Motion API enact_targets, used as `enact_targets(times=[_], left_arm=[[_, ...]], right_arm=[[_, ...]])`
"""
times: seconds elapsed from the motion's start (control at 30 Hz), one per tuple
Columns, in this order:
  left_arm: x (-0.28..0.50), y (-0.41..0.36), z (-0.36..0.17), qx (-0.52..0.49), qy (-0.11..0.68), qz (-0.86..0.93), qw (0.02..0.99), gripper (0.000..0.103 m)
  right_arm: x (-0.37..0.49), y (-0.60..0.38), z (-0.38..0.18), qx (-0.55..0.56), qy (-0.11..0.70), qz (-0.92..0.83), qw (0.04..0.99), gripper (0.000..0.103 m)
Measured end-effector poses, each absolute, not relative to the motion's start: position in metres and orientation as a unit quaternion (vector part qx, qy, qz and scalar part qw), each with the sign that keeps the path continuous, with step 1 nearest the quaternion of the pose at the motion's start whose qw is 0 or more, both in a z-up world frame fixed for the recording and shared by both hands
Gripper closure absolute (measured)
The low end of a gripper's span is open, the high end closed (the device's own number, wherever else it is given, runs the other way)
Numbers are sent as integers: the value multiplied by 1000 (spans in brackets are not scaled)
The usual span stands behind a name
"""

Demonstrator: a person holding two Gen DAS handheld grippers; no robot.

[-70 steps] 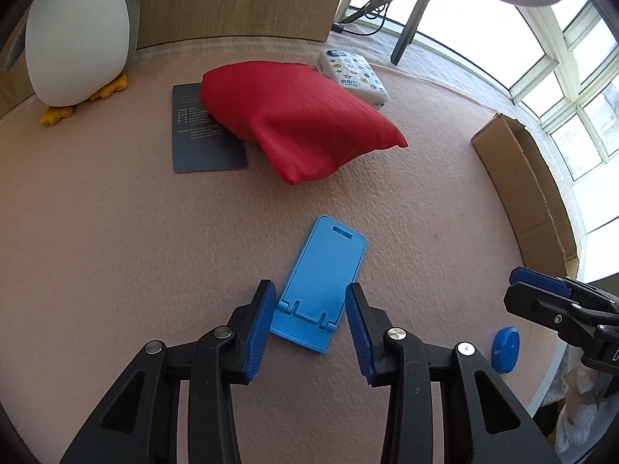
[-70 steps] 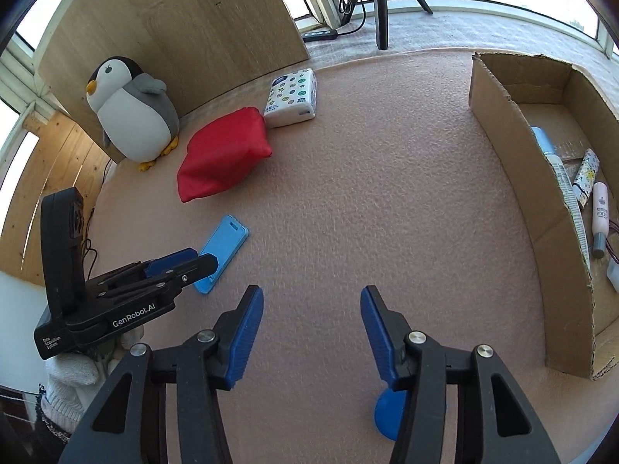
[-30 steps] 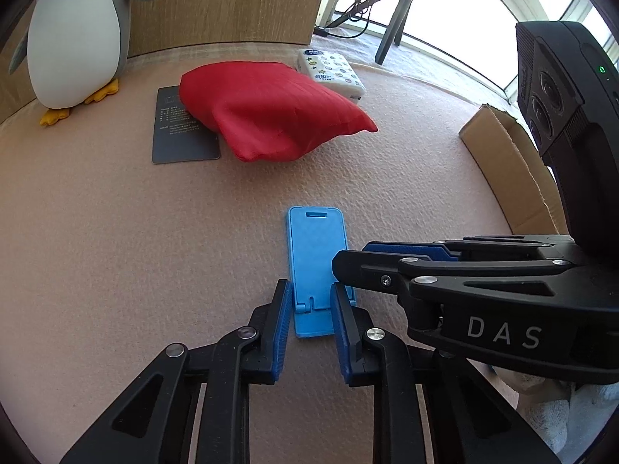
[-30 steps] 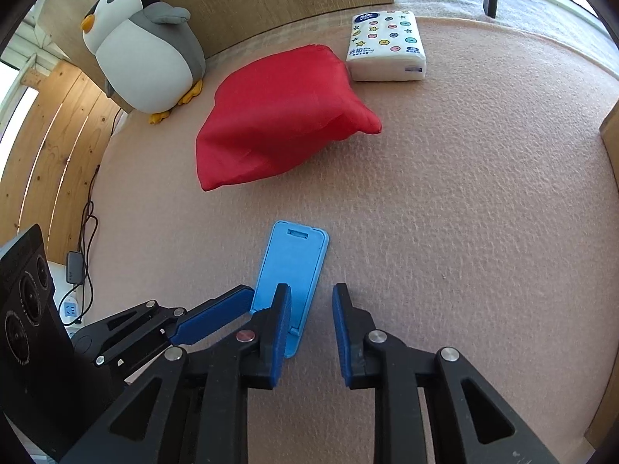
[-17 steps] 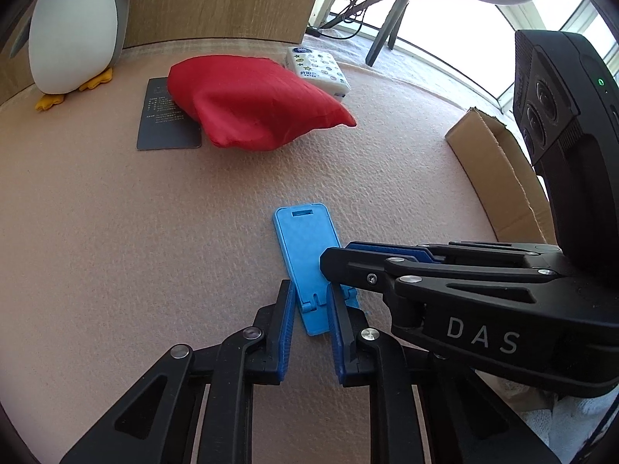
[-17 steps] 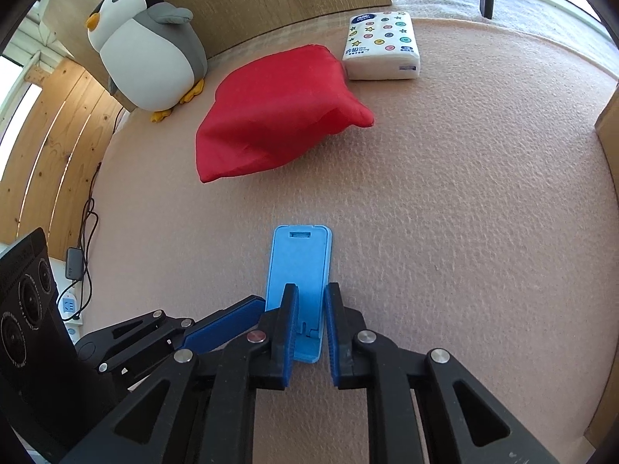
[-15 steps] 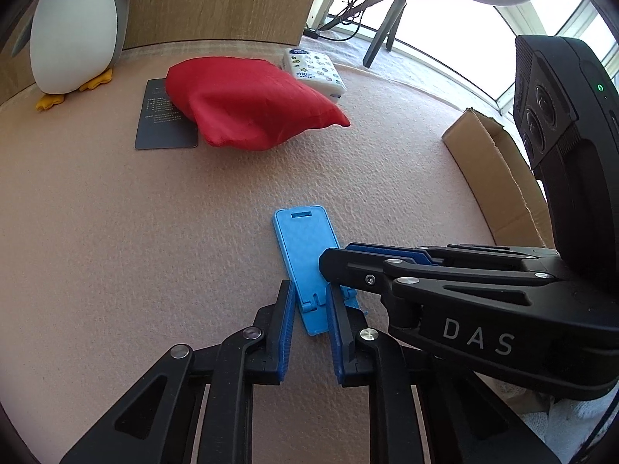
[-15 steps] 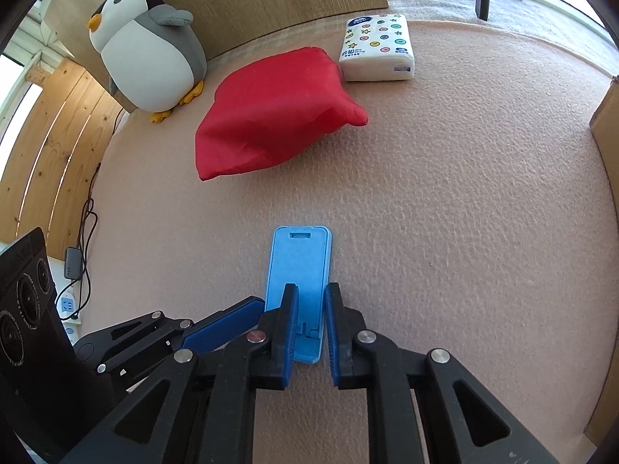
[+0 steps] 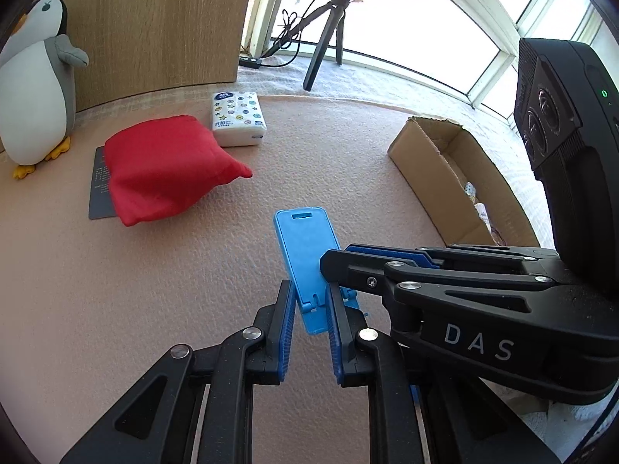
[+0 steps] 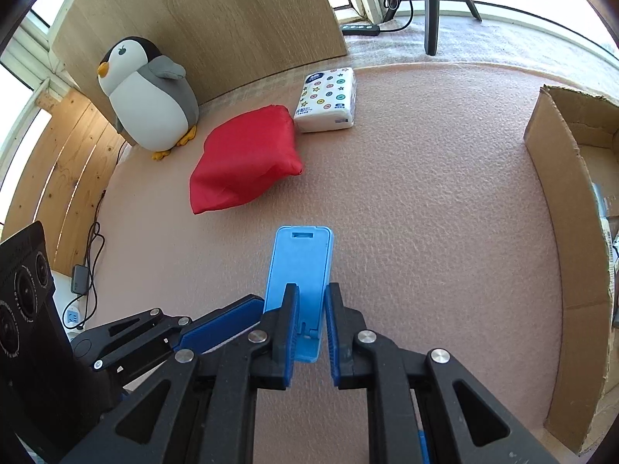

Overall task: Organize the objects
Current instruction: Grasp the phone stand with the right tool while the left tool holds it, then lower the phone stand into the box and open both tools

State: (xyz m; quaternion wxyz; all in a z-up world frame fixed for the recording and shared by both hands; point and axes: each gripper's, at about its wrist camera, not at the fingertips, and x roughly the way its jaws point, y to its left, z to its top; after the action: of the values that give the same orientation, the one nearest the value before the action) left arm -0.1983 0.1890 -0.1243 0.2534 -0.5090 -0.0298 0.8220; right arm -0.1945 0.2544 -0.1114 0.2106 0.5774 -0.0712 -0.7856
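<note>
A blue folding phone stand (image 9: 303, 247) is held a little above the pink mat (image 9: 116, 309), its far end pointing away from me. My left gripper (image 9: 309, 290) is shut on its near hinged end. My right gripper (image 9: 336, 257) reaches in from the right in the left wrist view and clamps the same end. The right wrist view shows the stand (image 10: 300, 259) squeezed between the right gripper's (image 10: 309, 294) blue pads. There the left gripper (image 10: 253, 305) comes in from the lower left and touches the stand's left edge.
A red pouch (image 9: 162, 170) lies on a dark card (image 9: 98, 193) at the far left. Behind it are a tissue pack (image 9: 238, 118) and a penguin plush (image 9: 31, 100). An open cardboard box (image 9: 437, 166) with several items stands at the right. A tripod (image 9: 329, 34) stands by the window.
Both grippers closed on the blue stand's near end, then rose with it. The stand has left the mat, and the box and window now show more.
</note>
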Motion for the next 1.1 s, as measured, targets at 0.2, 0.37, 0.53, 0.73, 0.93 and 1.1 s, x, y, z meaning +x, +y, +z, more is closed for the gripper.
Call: enact_targets(times=[0.2,0.37,0.53,0.73,0.93,1.1], left_arm=[[-203,243,-101,-490,-21,823,288,88],[-196,297,-86,-475,-6,820,319,88],[-188,347,-80,-469,6,811,349,88],[-178,399,-82,-470,24,798,378,88],[-170,429,-88,-475,39,787,392,88],[-167,438,-90,-476,49,783,397,88]], right_arm=[[-199,304,-87,555,-85,-806,187,90],[-198,354,-69,539,-100,-822,157,90],[-195,406,-61,532,-117,-829,129,90],[-186,454,-60,528,-129,-834,97,90],[-179,486,-68,529,-145,-832,78,90],[-175,498,-71,530,-152,-831,73,90]])
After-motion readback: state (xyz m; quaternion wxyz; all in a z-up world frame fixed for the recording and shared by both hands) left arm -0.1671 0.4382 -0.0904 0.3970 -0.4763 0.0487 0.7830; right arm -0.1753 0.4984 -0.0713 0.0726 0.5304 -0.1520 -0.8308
